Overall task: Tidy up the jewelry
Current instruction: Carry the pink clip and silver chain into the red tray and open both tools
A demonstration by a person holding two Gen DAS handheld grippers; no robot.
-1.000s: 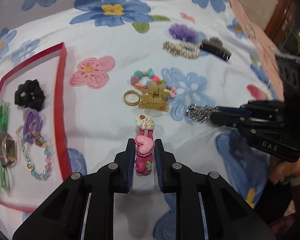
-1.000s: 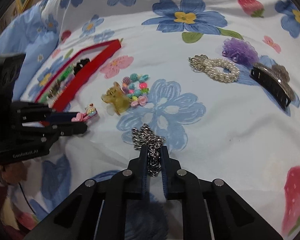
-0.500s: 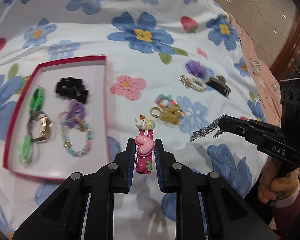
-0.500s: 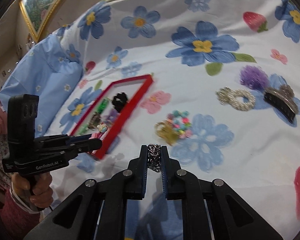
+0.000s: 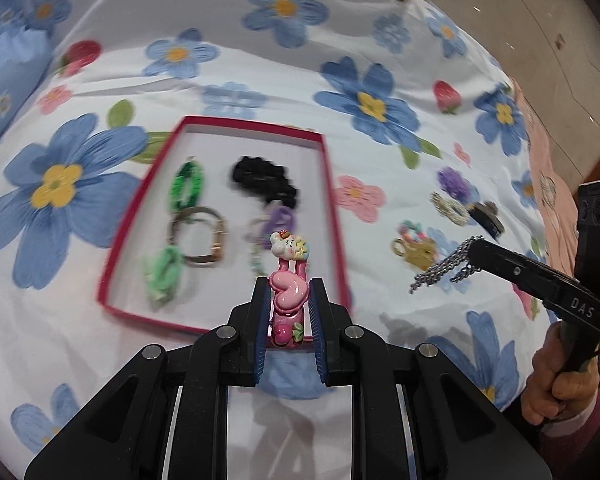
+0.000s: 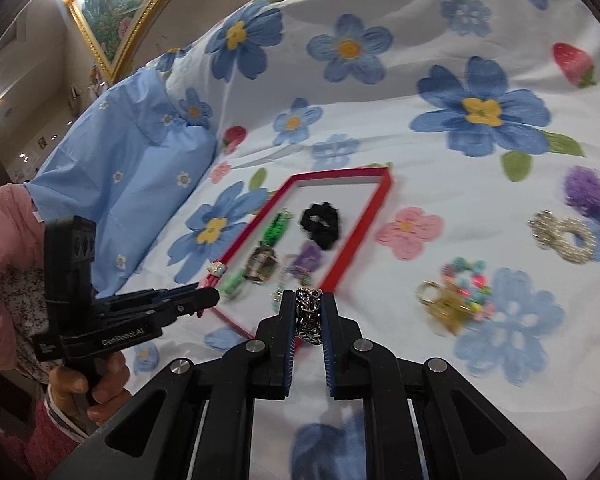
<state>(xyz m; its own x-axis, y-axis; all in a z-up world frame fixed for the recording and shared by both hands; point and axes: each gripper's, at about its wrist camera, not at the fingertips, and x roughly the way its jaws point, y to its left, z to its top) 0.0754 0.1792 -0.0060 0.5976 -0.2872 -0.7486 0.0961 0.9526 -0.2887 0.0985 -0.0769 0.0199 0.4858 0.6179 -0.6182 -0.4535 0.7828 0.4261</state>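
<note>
My left gripper (image 5: pixel 288 292) is shut on a pink hair clip (image 5: pixel 288 300) with a heart and a white bear, held in the air over the near right edge of the red-rimmed tray (image 5: pixel 332 200). My right gripper (image 6: pixel 308 300) is shut on a silver chain (image 6: pixel 309 316), held in the air near the tray's (image 6: pixel 360 224) near corner. The chain (image 5: pixel 444 268) hangs from the right gripper in the left wrist view. The tray holds a black scrunchie (image 5: pixel 264 178), green pieces (image 5: pixel 186 188), a watch (image 5: pixel 202 236) and a purple item (image 5: pixel 280 218).
On the flowered bedsheet right of the tray lie a bead bracelet with a gold ring and amber claw clip (image 6: pixel 456 296), a pearl scrunchie (image 6: pixel 562 234), a purple scrunchie (image 6: pixel 586 190) and a black clip (image 5: pixel 488 216). A blue pillow (image 6: pixel 132 184) lies left.
Both grippers have risen from the sheet with their items and moved left toward the tray. The clip and the chain were lifted off the bed.
</note>
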